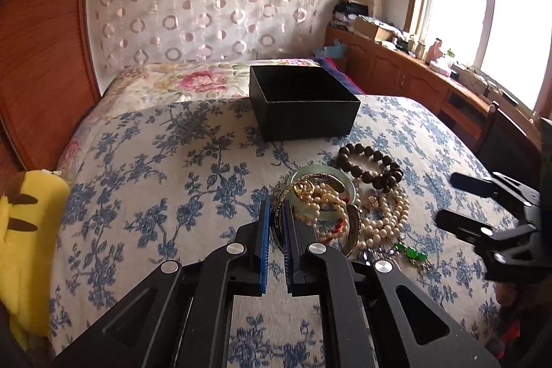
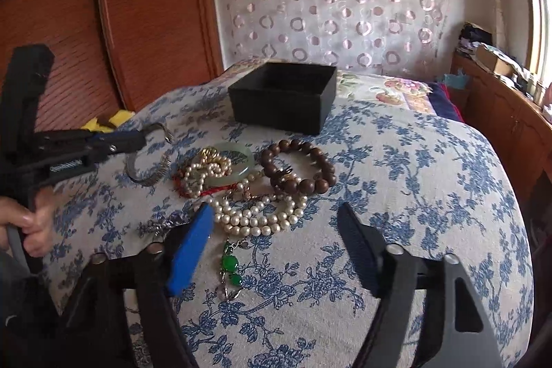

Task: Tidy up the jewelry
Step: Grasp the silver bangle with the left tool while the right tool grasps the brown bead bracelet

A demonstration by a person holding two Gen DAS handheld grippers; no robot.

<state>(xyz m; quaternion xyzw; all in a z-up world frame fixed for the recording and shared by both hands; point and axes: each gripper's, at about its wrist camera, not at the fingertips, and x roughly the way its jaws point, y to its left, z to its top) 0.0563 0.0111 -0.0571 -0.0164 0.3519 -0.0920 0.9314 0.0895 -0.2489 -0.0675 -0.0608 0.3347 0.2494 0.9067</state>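
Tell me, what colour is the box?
Black. The open box shows best in the left wrist view.

Left wrist cam rides low behind its own fingers (image 1: 276, 212), tilted down across the bed, black box (image 1: 303, 102) ahead, window off right. Right wrist cam does likewise behind its fingers (image 2: 276, 223), box (image 2: 283, 95) ahead. Both sit close over the jewelry pile (image 1: 345, 206) (image 2: 241, 185). Shared: pile, box, patterned curtain, each other's gripper.
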